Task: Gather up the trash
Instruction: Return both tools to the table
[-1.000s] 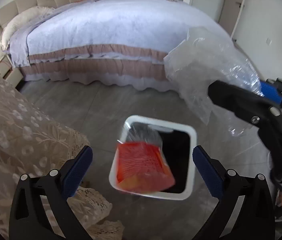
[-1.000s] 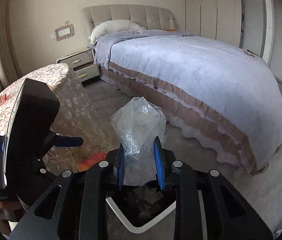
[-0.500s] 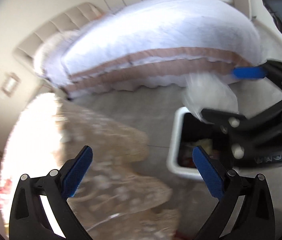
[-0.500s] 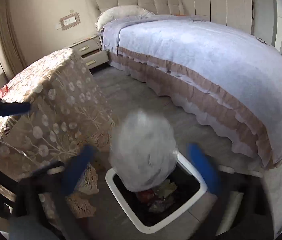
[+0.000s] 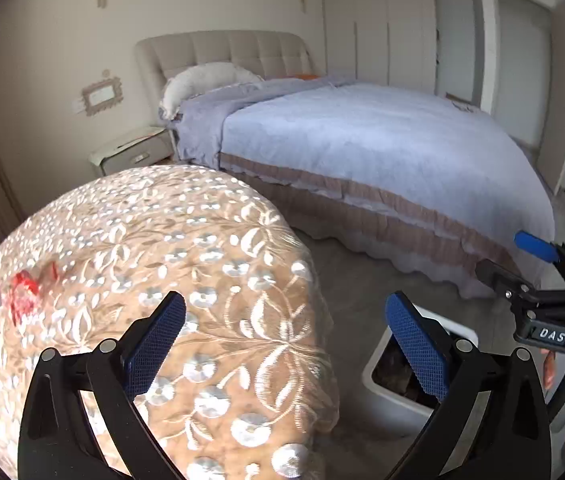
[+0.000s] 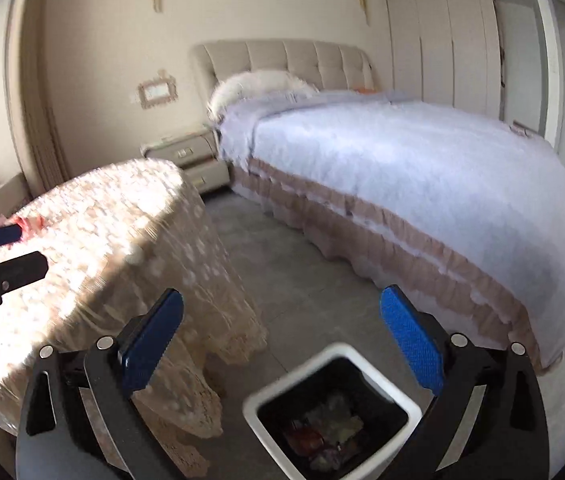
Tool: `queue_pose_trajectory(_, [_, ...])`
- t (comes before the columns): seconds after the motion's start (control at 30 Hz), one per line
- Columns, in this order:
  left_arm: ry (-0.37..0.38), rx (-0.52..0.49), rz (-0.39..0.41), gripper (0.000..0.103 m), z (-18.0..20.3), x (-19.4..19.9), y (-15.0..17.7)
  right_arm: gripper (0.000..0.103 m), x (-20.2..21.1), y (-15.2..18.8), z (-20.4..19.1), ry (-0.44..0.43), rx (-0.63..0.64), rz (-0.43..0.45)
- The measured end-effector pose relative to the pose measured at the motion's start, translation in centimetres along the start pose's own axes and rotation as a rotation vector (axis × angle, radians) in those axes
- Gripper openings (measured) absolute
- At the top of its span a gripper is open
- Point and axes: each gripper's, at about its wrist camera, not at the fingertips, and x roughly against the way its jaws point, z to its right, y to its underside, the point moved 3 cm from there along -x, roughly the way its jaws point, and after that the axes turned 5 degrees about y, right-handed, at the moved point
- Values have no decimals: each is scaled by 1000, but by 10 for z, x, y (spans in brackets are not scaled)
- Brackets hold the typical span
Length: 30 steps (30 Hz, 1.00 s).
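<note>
On the lace-covered table point(image 5: 210, 280) to your left lie about three scraps: one red wrapper point(image 5: 24, 298) and two duller pieces. Both your grippers, left gripper point(image 5: 282, 348) and right gripper point(image 6: 280, 344), gape wide, empty. One white bin point(image 6: 332, 412) on the floor holds trash.

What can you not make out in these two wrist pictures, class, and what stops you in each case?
- Left wrist view: most of the bin interior, hidden behind the left gripper finger.
- Left wrist view: red scraps on the table, blurred, near the edge.
- Right wrist view: trash in the bin, motion-blurred; kinds unclear.
</note>
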Motion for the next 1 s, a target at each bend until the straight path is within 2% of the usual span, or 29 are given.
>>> queue_pose_trajectory(0.1, [-39, 63, 76, 99, -31, 22, -2, 98, 16, -18, -32, -52, 50, 105])
queue_pose_trajectory(0.27, [-94, 157, 312, 99, -74, 87, 2, 98, 37, -42, -98, -180, 134, 273])
queue_pose_trajectory(0.33, [-104, 187, 402, 99, -92, 111, 5, 98, 40, -48, -127, -235, 172, 309])
queue_pose_trajectory(0.43, [-99, 236, 465, 99, -118, 139, 10, 98, 46, -53, -172, -303, 243, 348])
queue_pose_trajectory(0.5, [-68, 276, 480, 99, -135, 152, 16, 99, 52, -56, -200, -353, 282, 368])
queue_pose_trajectory(0.57, [-90, 316, 516, 99, -154, 169, 23, 98, 62, -59, -221, -406, 290, 393])
queue_pose_trajectory(0.7, [-327, 330, 494, 99, -187, 196, 30, 99, 82, -69, -254, -458, 252, 478])
queue_pose_trajectory(0.8, [-412, 332, 448, 99, -211, 211, 38, 99, 77, -76, -287, -554, 263, 424])
queue_pose_trajectory(0.9, [-409, 373, 418, 99, -238, 222, 51, 99, 73, -76, -322, -642, 265, 367])
queue_pose_trajectory(1.0, [-457, 384, 385, 99, -265, 233, 64, 99, 70, -80, -355, -638, 280, 347])
